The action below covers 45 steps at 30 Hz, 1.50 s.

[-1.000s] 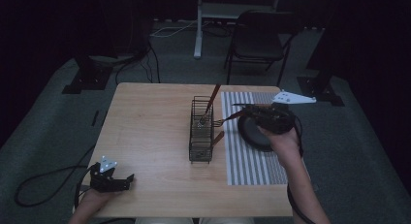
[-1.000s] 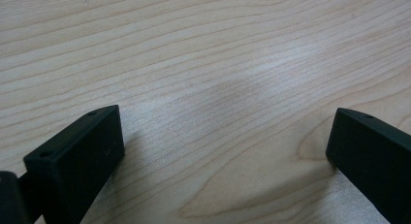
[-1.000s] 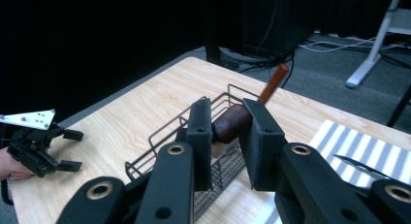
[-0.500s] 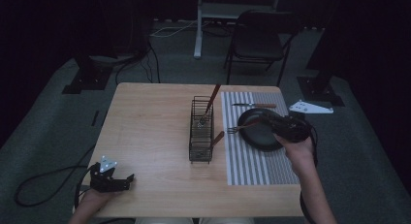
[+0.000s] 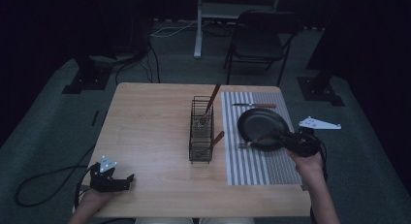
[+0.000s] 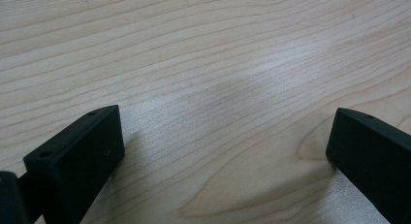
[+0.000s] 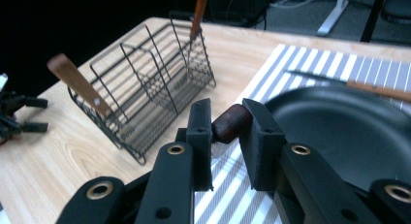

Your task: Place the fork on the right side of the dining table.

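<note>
1. A round brown wooden handle (image 7: pixel 231 123) is clamped between the flat black pads of the right gripper (image 7: pixel 228 136). It belongs to a fork (image 5: pixel 252 142) lying on the striped mat (image 5: pixel 261 170), just at the near rim of the dark pan (image 5: pixel 259 123).
2. The mat is ribbed in grey and white; the pan is smooth, shallow and matte black.
3. A thin wire basket (image 5: pixel 201 132) is set just left of the mat, with two wooden-handled utensils stuck in it, one upright-ish, one leaning out.
4. A knife (image 5: pixel 254 105) is laid past the pan.
5. The left gripper (image 5: pixel 111 179) is parked on the pale grained table (image 6: pixel 208 64), jaws spread wide, nothing between them.
</note>
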Each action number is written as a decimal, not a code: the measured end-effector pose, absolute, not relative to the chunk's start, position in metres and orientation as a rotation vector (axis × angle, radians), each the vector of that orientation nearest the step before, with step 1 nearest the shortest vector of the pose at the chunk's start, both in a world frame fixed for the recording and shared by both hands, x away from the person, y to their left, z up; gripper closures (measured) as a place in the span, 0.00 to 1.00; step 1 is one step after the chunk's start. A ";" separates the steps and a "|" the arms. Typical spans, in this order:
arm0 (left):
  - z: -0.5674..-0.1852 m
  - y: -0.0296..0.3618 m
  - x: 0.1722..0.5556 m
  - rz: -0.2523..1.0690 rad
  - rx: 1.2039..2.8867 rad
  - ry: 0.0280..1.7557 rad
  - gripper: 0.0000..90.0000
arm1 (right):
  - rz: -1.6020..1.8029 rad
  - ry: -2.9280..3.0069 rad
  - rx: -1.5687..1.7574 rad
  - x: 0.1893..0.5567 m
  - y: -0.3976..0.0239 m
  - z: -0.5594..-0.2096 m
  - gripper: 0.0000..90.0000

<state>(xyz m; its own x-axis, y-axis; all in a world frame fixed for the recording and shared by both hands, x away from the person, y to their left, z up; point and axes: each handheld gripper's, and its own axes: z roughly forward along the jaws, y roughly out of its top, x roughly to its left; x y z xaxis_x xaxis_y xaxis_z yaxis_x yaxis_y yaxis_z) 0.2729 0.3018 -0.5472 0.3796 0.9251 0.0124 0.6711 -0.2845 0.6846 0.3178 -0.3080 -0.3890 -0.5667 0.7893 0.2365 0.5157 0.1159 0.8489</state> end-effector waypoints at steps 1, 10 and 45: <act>-0.547 0.302 0.273 0.556 2.051 1.367 0.00 | 1.424 2.129 1.293 0.317 -0.309 -0.392 0.84; -0.547 0.302 0.273 0.556 2.051 1.367 0.00 | 1.392 2.174 1.345 0.311 -0.319 -0.417 0.84; -0.547 0.302 0.273 0.556 2.052 1.367 0.00 | 1.412 2.102 1.674 0.311 -0.368 -0.460 0.77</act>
<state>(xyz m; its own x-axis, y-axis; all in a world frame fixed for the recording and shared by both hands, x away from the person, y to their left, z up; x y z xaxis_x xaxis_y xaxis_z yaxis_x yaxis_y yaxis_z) 0.2728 0.3019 -0.5471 0.3802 0.9248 0.0132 0.6713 -0.2857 0.6839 0.3114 -0.3675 -0.4600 -0.3877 0.8108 0.4386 0.7123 -0.0384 0.7008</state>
